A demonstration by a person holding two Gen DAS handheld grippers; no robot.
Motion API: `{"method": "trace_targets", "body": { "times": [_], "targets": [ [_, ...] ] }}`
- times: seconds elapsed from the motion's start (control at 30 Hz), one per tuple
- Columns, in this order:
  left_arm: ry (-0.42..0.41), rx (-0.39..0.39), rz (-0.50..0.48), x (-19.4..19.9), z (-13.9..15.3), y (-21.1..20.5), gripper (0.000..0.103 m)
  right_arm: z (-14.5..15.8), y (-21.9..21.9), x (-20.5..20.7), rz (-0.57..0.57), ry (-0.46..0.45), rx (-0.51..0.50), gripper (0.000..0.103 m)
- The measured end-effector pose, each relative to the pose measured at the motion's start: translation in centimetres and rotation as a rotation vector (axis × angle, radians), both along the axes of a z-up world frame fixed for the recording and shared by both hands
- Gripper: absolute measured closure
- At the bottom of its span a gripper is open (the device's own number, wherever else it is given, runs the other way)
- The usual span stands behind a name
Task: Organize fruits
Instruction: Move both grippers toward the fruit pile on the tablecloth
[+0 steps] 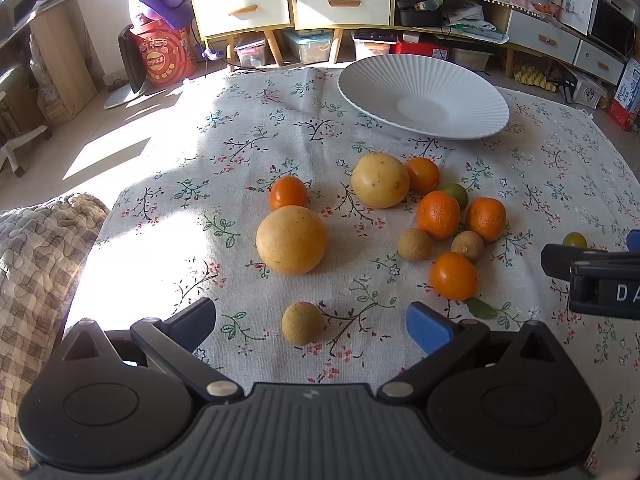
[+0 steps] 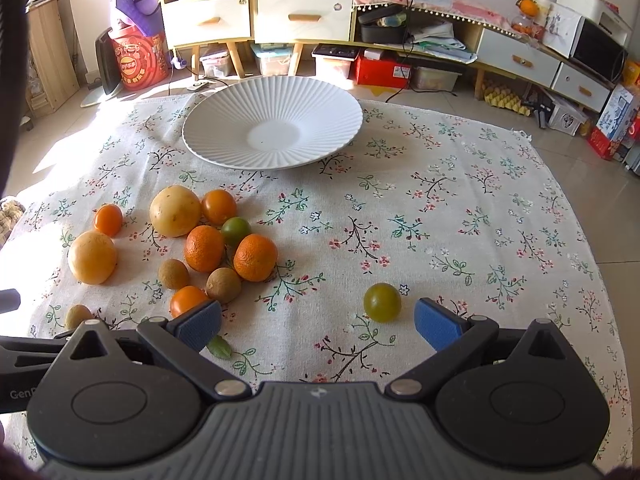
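Note:
A white ribbed plate (image 1: 424,76) (image 2: 224,136) sits empty at the far side of the floral cloth. Several fruits lie loose in a cluster: two large yellow ones (image 1: 291,239) (image 1: 380,180), orange tangerines (image 1: 438,215) (image 2: 255,257) and small brown longans (image 1: 414,244). My left gripper (image 1: 310,324) is open, with one brown longan (image 1: 301,323) lying on the cloth between its fingers. My right gripper (image 2: 318,326) is open too, and a small green-yellow fruit (image 2: 382,302) lies just ahead of it, nearer the right finger (image 2: 436,328).
A quilted checked blanket (image 1: 36,256) lies at the table's left edge. Low cabinets (image 2: 256,20), storage boxes and a red bucket (image 1: 164,56) stand on the floor behind the table. The right half of the cloth (image 2: 480,220) holds no fruit.

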State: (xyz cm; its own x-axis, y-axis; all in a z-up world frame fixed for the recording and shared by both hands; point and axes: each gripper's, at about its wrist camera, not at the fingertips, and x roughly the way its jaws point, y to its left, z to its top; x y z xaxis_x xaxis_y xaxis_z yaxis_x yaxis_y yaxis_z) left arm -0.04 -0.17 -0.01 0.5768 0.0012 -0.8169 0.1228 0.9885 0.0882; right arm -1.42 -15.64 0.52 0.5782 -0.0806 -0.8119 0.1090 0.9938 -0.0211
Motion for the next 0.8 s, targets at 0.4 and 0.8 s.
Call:
{"method": "trace_targets", "body": {
  "times": [0.4,0.8],
  "targets": [
    [-0.001,-0.008,-0.002,0.1,0.3,-0.3,0.01,-0.2,0.1,0.3,-0.004,0.022,-0.009,0.0],
    [-0.023,-0.01,-0.091,2.7,2.0,1.0,0.01,0.8,0.1,2.0,0.114,0.02,0.02,0.0]
  ]
}}
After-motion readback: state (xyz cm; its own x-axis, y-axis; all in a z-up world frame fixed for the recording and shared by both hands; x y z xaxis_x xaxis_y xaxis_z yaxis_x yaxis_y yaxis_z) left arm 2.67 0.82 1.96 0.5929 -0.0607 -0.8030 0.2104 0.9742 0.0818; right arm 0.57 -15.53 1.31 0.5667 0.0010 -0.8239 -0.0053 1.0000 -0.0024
